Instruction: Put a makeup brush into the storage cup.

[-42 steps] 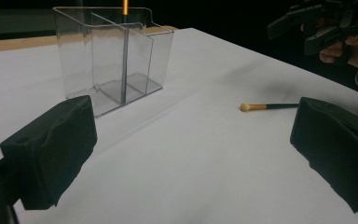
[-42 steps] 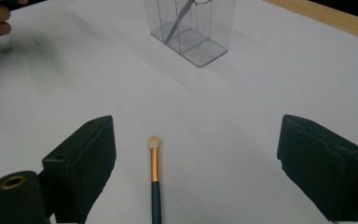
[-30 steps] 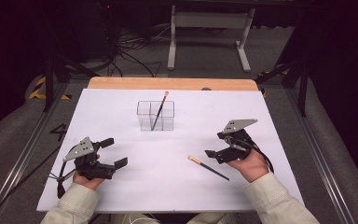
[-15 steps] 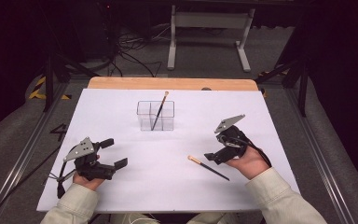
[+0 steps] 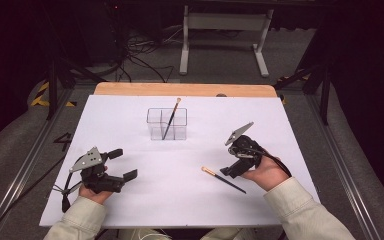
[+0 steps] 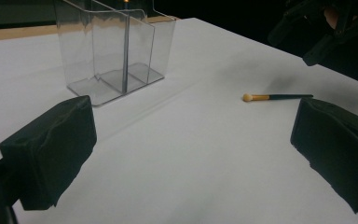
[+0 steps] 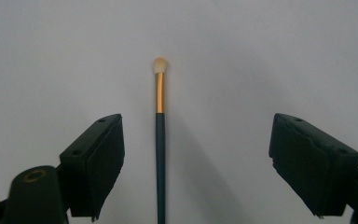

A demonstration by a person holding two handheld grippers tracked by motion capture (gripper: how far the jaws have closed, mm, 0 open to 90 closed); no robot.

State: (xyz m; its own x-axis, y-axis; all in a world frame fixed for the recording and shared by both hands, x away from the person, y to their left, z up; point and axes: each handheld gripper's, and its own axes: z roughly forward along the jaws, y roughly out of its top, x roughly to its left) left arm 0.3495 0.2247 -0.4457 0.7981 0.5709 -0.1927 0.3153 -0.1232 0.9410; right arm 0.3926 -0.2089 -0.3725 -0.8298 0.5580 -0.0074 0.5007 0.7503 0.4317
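A small makeup brush (image 5: 223, 179) with a dark handle, gold ferrule and pale tip lies flat on the white table. My right gripper (image 5: 231, 170) is open and tilted down over its handle end. In the right gripper view the brush (image 7: 160, 135) runs between the two open pads, nearer the left pad (image 7: 95, 163), and touches neither. A clear plastic divided holder (image 5: 166, 124) stands mid-table with a second brush (image 5: 171, 118) leaning in it. My left gripper (image 5: 122, 164) rests open at the front left with nothing between its pads; its view shows the holder (image 6: 114, 49) and the lying brush (image 6: 276, 97).
The white sheet (image 5: 130, 200) covers the table, with a wooden strip (image 5: 130, 89) along the far edge. Beyond it are a dark floor, cables and a metal stand (image 5: 225, 30). Rails (image 5: 25, 165) run along both sides of the table.
My right gripper has moved left and tipped down over the lying brush's handle. The left gripper and both brushes have stayed where they were.
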